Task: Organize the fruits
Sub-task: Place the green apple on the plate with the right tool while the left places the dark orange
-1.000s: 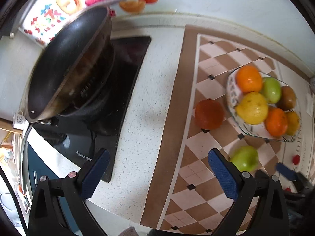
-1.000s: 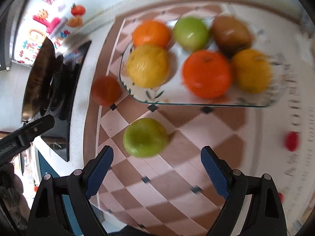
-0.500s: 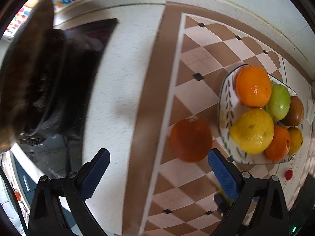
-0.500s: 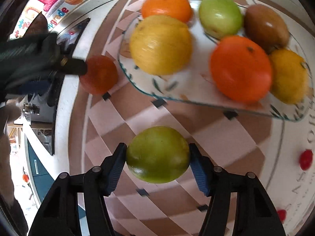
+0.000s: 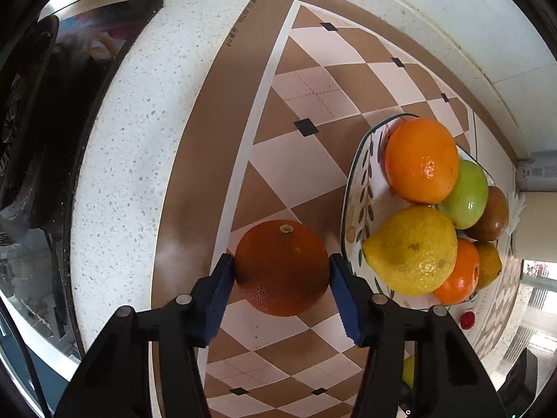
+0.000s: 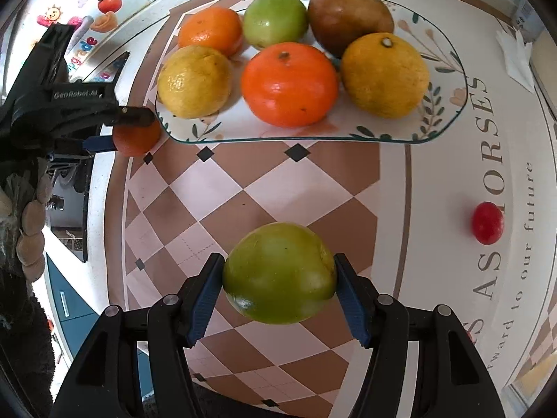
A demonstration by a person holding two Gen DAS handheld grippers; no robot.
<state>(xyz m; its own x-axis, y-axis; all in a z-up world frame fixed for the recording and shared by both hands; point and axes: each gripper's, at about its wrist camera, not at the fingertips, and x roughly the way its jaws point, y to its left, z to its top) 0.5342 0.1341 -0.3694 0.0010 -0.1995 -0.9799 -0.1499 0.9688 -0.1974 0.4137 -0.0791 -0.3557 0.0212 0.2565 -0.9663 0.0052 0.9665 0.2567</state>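
The left tool (image 5: 282, 271) had just been closing and pinched the dark orange (image 5: 282, 267) at its widest girth, beside the plate (image 5: 355, 188) on the tabletop. The right tool (image 6: 278, 278) gripped the green fruit (image 6: 279, 273) likewise. Both looked firm, round and smooth, likely to roll; mid-girth holds suit them. Only the right view showed the small red fruit (image 6: 487, 223) clearly.
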